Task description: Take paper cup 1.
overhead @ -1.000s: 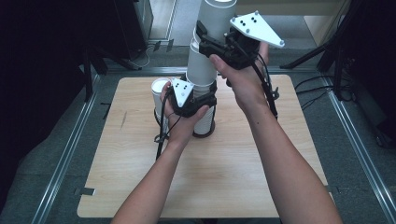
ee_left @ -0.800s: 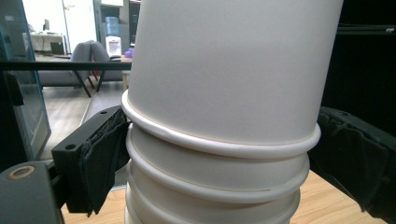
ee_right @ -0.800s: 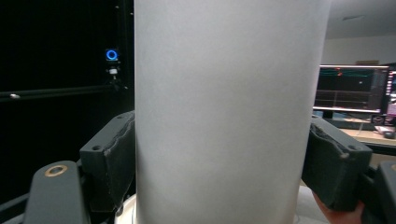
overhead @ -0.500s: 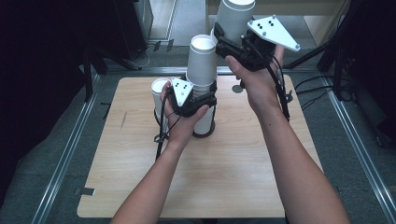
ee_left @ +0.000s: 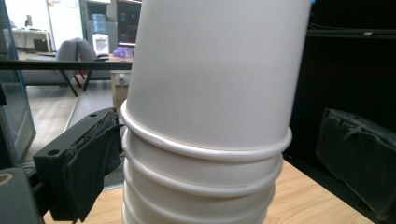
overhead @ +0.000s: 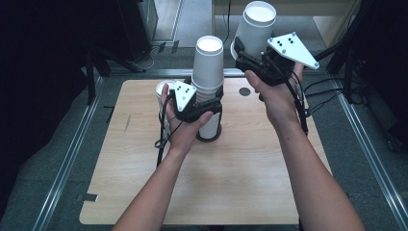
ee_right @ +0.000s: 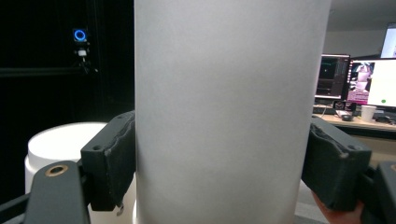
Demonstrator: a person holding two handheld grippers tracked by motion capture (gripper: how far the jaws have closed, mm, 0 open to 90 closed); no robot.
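A cup (overhead: 254, 26) is clamped in the right gripper (overhead: 248, 53) and has been carried off to 2 o'clock of the stack (overhead: 208, 86). The left gripper (overhead: 204, 103) jaws have just been opening around the stack, now unpressed, at table (overhead: 144, 192) centre.

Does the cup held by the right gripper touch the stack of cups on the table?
Apart. The high view shows the lifted cup in the right gripper, up and to the right of the stack of cups, with floor visible between them.

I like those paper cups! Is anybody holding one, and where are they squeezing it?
Yes. The right tool squeezes a single white cup by its side wall, lifted off the stack. The left tool stands open around that stack.
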